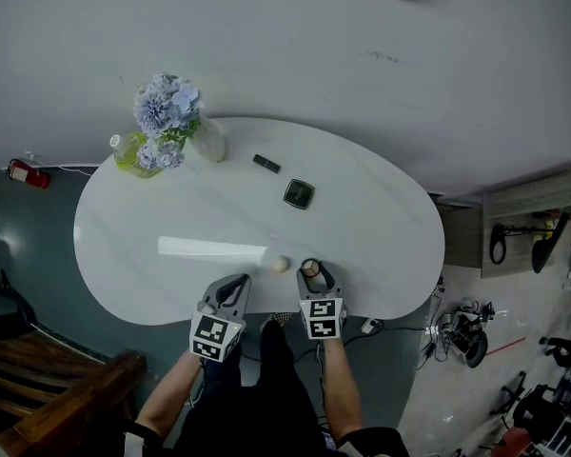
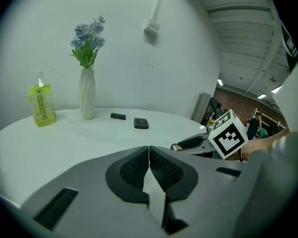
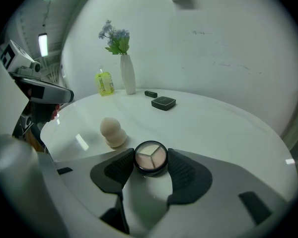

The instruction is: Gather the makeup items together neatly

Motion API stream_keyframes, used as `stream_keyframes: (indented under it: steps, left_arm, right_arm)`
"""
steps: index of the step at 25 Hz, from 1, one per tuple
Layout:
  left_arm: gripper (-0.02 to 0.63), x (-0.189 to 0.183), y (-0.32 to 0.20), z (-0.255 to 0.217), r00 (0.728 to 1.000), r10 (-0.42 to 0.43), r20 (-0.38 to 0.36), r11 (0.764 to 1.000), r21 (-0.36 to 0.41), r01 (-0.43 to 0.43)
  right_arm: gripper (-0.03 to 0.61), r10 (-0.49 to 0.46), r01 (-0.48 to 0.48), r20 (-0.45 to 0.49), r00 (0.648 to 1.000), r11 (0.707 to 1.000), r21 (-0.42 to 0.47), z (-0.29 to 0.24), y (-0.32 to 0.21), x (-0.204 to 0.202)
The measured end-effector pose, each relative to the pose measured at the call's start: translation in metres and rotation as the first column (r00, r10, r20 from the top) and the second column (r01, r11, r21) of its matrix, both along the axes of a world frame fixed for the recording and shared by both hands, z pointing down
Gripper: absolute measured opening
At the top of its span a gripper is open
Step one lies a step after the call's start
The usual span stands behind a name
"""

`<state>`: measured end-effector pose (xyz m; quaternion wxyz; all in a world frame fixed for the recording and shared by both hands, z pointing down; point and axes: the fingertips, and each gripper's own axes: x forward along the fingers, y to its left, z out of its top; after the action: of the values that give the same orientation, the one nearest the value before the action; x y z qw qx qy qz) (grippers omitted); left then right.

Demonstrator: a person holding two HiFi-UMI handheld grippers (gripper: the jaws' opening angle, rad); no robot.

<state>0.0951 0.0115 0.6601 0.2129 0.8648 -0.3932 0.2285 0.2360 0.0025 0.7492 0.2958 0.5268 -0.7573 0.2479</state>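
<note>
My right gripper point(image 3: 150, 158) is shut on a round black compact point(image 3: 150, 157) with three pale powder shades; it rests low at the near edge of the white oval table point(image 1: 171, 217). Just left of it stands a beige makeup sponge point(image 3: 112, 132). Farther back lie a square black compact point(image 3: 163, 102) and a small black lipstick case point(image 3: 150, 93). My left gripper point(image 2: 149, 149) is shut with nothing between its pads. In the head view the left gripper point(image 1: 234, 286) sits left of the sponge point(image 1: 280, 265) at the table's near edge.
A white vase with blue flowers point(image 1: 207, 141) and a yellow-green bottle point(image 1: 126, 152) stand at the table's far left. The floor to the right holds a shelf unit point(image 1: 528, 227) and cables point(image 1: 466, 336). A wooden bench point(image 1: 48, 379) is at lower left.
</note>
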Motion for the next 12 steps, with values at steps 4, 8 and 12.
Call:
stream_keyframes:
  steps: [4, 8, 12]
  left_arm:
    - [0.02, -0.002, 0.001, -0.003, 1.0, -0.011, -0.004, 1.0, 0.007, 0.011]
    - [0.02, -0.006, -0.001, -0.008, 1.0, -0.019, -0.007, 1.0, 0.019, 0.02]
    - [0.02, -0.01, 0.002, -0.014, 1.0, -0.019, -0.004, 0.999, 0.028, 0.02]
  right_arm:
    - [0.23, 0.019, -0.019, 0.009, 1.0, 1.0, 0.008, 0.0, 0.0, 0.002]
    - [0.23, 0.023, -0.024, 0.024, 0.999, 0.999, 0.032, -0.009, 0.0, 0.004]
    - [0.23, 0.031, -0.032, 0.027, 0.999, 0.998, 0.058, -0.024, 0.003, 0.002]
